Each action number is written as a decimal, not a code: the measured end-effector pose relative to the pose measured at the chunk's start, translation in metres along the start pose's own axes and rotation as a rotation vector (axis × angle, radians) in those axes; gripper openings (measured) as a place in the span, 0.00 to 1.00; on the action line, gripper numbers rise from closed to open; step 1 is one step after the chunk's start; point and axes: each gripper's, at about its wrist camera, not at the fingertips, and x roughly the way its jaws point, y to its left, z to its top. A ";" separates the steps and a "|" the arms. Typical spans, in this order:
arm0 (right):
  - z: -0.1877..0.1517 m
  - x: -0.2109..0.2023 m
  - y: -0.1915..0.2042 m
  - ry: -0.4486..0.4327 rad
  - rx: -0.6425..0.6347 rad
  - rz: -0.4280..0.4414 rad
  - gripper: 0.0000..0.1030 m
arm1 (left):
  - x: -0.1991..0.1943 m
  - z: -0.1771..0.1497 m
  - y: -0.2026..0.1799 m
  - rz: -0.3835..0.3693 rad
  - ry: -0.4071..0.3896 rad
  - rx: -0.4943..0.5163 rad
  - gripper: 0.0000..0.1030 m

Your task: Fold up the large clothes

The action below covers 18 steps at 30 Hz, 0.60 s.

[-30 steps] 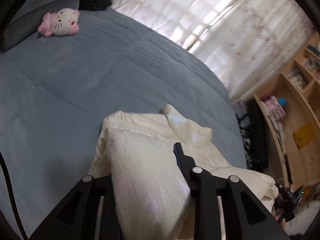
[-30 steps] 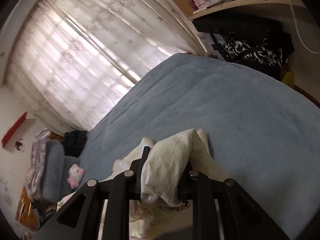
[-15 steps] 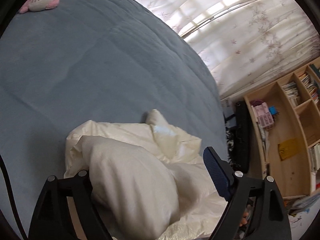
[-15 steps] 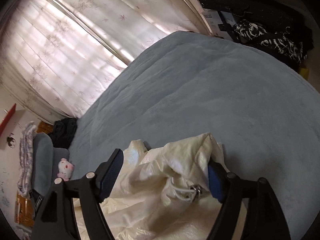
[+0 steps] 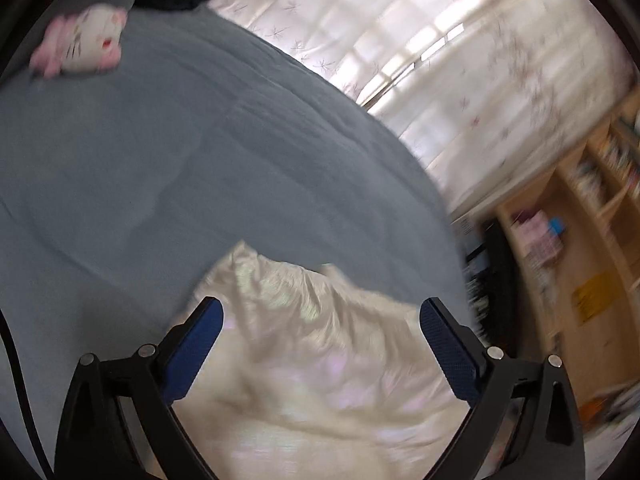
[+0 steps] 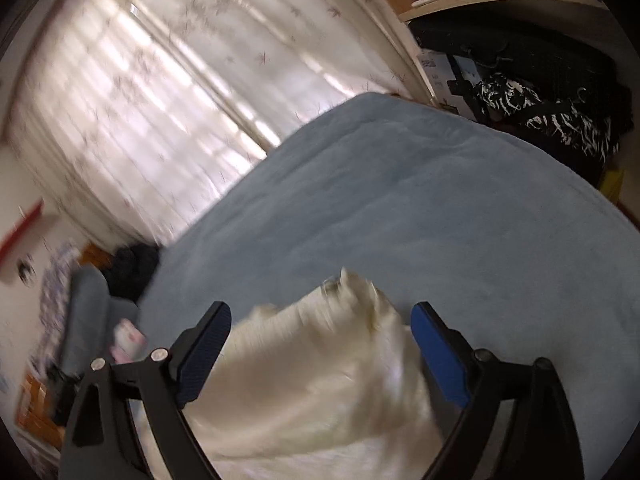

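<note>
A cream padded garment (image 5: 312, 360) lies bunched on the grey-blue bed cover (image 5: 200, 168). My left gripper (image 5: 320, 312) hangs just above it, its jaws wide and still opening, the blue pads clear of the cloth between them. In the right wrist view the same cream garment (image 6: 320, 380) lies between the wide jaws of my right gripper (image 6: 320, 316), which are also opening; its pads do not press on the fabric. Both views are blurred by motion.
A pink and white plush cat (image 5: 80, 44) lies at the far left of the bed beside a grey pillow (image 6: 86, 320). Sheer curtains (image 5: 440, 60) cover the window. Wooden shelves (image 5: 580, 240) and dark bags (image 6: 540, 100) stand past the bed's right edge.
Both grippers let go of the cream garment and spread their jaws wide. The garment dropped and settled lower on the bed, and both cameras shifted.
</note>
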 end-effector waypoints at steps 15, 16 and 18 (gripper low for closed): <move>-0.020 0.106 -0.018 0.231 -0.058 -0.052 0.89 | 0.113 -0.028 0.051 0.122 0.245 0.103 0.95; -0.021 0.114 -0.019 0.252 -0.046 -0.044 0.89 | 0.117 -0.029 0.050 0.124 0.251 0.109 0.95; -0.026 0.122 -0.022 0.255 0.001 -0.030 0.87 | 0.124 -0.028 0.047 0.128 0.253 0.120 0.95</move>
